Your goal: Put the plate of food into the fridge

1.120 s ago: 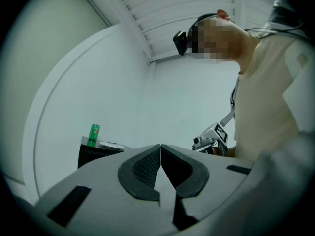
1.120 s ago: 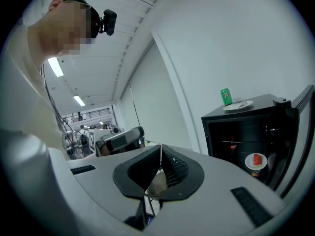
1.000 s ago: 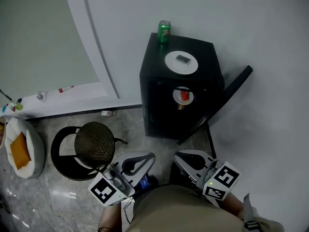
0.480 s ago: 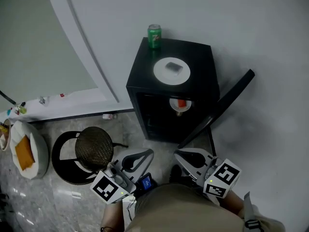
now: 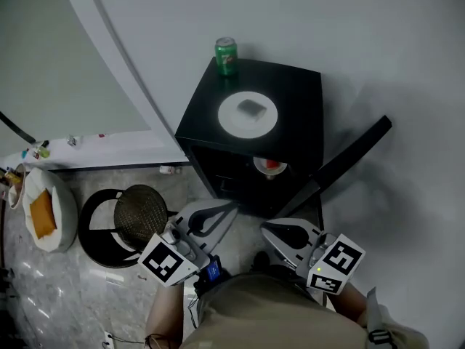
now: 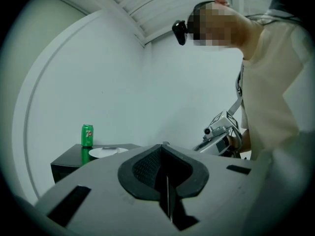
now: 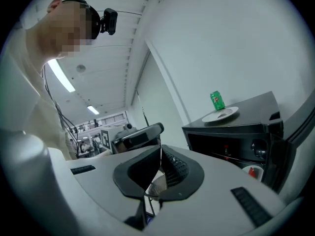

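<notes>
The white round plate (image 5: 248, 115) with grey food (image 5: 251, 108) sits on top of the black mini fridge (image 5: 296, 97), door (image 5: 349, 155) open — straight ahead of both claws, well apart. Left gripper (image 5: 229, 209) and right gripper (image 5: 266, 229) are clamped together, empty — neither looks clearly nearer.

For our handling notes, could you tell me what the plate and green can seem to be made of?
The plate looks smooth, white, likely ceramic or plastic; unclear which. The green can looks like printed metal, probably aluminium, given its silvery top rim.

The left tool (image 6: 162, 149), jaws together, views a green can (image 6: 87, 135) beside, seemingly, a plate (image 6: 100, 153).
</notes>
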{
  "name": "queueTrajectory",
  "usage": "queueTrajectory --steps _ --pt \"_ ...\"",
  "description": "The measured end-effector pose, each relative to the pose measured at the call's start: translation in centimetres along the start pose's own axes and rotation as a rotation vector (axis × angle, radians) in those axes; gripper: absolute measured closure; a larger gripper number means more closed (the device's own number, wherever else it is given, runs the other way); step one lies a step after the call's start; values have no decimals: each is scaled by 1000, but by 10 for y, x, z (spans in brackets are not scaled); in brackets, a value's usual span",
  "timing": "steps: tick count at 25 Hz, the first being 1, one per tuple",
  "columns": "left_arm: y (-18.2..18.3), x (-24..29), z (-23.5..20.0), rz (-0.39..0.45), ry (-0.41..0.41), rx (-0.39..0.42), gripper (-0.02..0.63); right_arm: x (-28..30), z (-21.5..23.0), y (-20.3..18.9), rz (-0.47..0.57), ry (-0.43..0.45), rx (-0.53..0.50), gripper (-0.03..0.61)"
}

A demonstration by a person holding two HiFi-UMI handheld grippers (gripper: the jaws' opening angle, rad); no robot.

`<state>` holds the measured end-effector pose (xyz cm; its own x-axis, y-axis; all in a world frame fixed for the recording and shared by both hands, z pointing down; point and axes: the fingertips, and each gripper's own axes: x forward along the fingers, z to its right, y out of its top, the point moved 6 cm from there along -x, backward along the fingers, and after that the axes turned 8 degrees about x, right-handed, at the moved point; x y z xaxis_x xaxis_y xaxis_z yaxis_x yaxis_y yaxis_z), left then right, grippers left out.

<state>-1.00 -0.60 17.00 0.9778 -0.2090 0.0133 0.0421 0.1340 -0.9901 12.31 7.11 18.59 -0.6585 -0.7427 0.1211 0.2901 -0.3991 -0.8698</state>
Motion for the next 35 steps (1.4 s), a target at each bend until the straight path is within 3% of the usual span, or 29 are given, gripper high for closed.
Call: queueTrajectory --steps 4,8,17,26,27,29,31,35 --pt "4 22 -5 -6 34 10 604 -8 15 4 -4 42 0 558" --pt "4 34 -15 -65 61 43 604 -16 24 8 3 64 7 558" --pt "-5 58 -46 -156 65 154 603 -31 38 1 1 16 65 558" --pt "-9 72 -78 -212 -61 318 601 -18 42 3 16 -95 74 558" --pt "-10 74 -83 -220 -72 332 589 -13 42 3 18 -102 76 558" --pt "-13 78 -90 -236 -106 347 446 -4 41 5 20 -114 74 558" --pt "-18 82 -95 -268 -141 380 373 4 41 7 22 -127 71 558" --pt "-33 93 -106 -358 -205 504 336 16 43 8 22 -158 75 558"
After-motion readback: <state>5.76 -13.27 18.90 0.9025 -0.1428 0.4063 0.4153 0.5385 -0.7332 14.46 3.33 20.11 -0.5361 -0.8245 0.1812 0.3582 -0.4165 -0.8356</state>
